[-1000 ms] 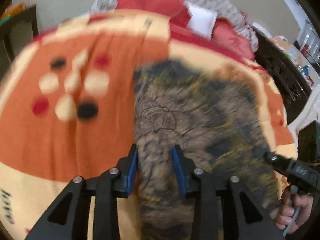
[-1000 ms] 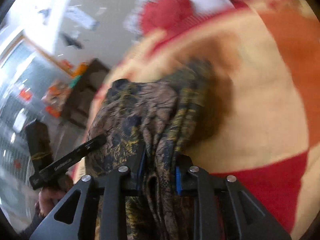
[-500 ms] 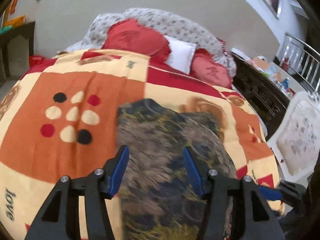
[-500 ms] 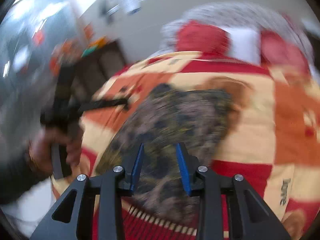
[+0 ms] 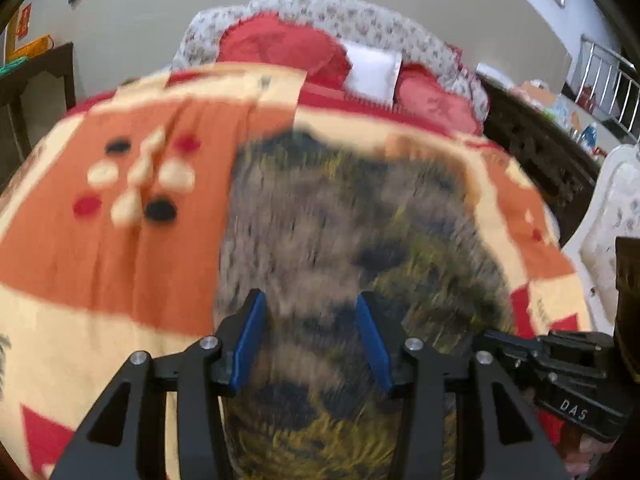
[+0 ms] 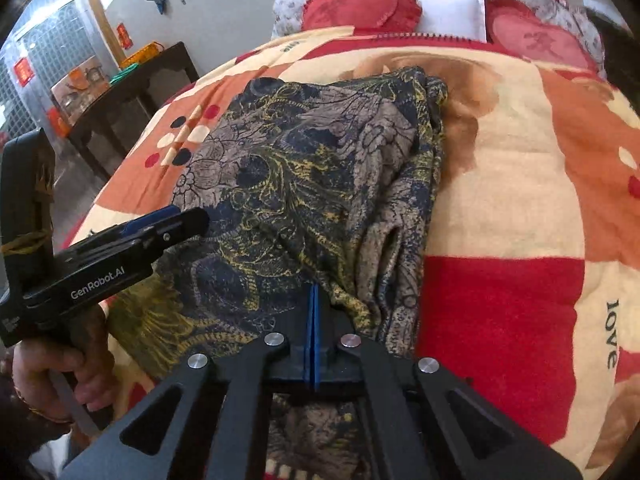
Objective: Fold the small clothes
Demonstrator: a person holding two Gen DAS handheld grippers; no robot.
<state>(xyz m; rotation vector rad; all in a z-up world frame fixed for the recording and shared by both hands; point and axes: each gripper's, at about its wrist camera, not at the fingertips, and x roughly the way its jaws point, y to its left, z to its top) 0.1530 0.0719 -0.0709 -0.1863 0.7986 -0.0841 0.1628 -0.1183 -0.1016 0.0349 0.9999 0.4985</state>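
A: So, where does the cloth [image 6: 304, 184] lie?

B: Spread on the blanket [image 6: 500, 184] of the bed, roughly in the middle, with its right edge bunched into long ridges. Pillows [image 6: 360, 6] sit well beyond it by the headboard.

A: And the tongs?

B: The right gripper [image 6: 311, 304] has its blue pads pressed together at the near edge of the cloth; it looks to be pinching a fold there, though the fabric hides the very tips. The left gripper [image 5: 310, 336] hangs over the cloth with its pads well apart and nothing between them.

A: How would it handle?

B: I'd judge it thin, light and limp. It drapes and wrinkles freely, so it will sag from any single pinch and slide over itself. Better to take it at two corners of one edge, both layers together, rather than mid-panel.

A: Risks?

B: Catching only the top layer, or dragging the blanket along.
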